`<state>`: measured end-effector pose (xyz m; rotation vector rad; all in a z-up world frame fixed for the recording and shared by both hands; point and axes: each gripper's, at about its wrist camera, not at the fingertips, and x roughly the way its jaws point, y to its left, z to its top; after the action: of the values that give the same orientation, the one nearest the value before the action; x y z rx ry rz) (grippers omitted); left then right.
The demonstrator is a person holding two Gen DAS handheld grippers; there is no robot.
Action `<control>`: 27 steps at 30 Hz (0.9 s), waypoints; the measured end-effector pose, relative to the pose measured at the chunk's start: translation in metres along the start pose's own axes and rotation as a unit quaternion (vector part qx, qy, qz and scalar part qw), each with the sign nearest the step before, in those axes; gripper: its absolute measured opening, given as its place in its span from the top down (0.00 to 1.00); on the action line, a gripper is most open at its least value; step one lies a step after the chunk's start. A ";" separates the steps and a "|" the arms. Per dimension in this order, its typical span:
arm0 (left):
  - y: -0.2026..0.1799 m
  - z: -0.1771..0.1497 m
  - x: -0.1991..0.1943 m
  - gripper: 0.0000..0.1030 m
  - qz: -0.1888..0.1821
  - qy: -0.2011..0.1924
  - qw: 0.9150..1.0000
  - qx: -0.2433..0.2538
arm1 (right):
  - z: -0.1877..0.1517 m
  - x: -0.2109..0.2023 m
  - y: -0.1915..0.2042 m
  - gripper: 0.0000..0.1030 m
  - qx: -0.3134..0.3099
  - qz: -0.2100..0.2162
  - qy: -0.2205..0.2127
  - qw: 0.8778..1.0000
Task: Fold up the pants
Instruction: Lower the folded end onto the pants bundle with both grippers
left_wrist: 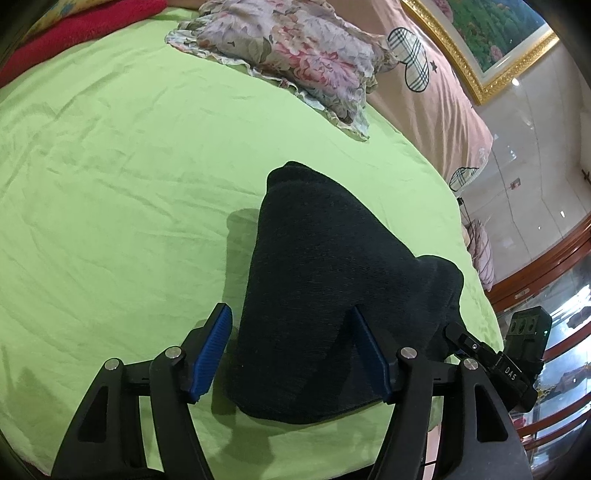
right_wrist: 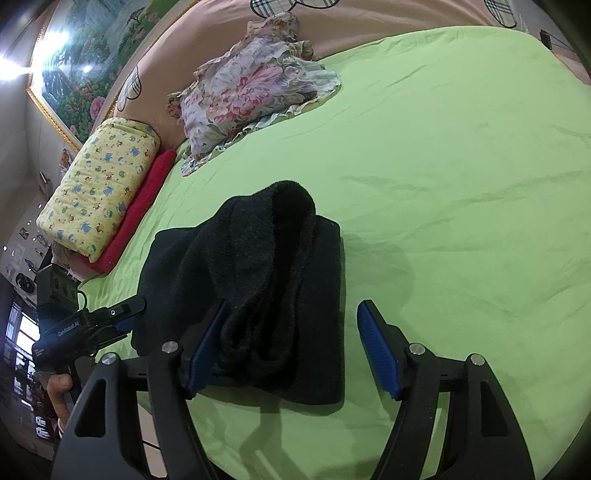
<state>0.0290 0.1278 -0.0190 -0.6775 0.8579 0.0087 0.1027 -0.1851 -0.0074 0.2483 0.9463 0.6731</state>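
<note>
The black pants (left_wrist: 317, 288) lie folded in a thick bundle on the green bedsheet (left_wrist: 110, 184), near the bed's front edge. My left gripper (left_wrist: 291, 321) is open, its blue pads on either side of the bundle's near end; the right pad lies against the cloth. In the right wrist view the pants (right_wrist: 258, 280) show fleecy layers, with one fold raised. My right gripper (right_wrist: 291, 314) is open, its left pad against the bundle and its right pad over bare sheet (right_wrist: 461, 184). Each gripper shows in the other's view: the right one (left_wrist: 480, 350), the left one (right_wrist: 92, 325).
A floral pillow (left_wrist: 288, 55) lies at the head of the bed, with a pink quilt (left_wrist: 424, 92) behind it. A yellow patterned pillow (right_wrist: 103, 184) sits on a red blanket (right_wrist: 144, 206) at the bed's side. A framed painting (left_wrist: 491, 33) hangs on the wall.
</note>
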 end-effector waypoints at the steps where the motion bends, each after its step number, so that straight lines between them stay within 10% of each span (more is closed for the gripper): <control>1: 0.000 0.000 0.001 0.34 0.001 0.000 1.000 0.000 | 0.000 0.000 0.000 0.30 0.000 0.001 0.000 1.000; 27: -0.015 -0.003 0.026 0.31 0.055 0.003 0.998 0.042 | -0.003 0.019 -0.003 0.28 0.012 0.043 0.014 0.999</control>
<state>0.0484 0.1074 -0.0301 -0.5515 0.8950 0.0701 0.1089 -0.1758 -0.0232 0.3036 0.9749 0.7456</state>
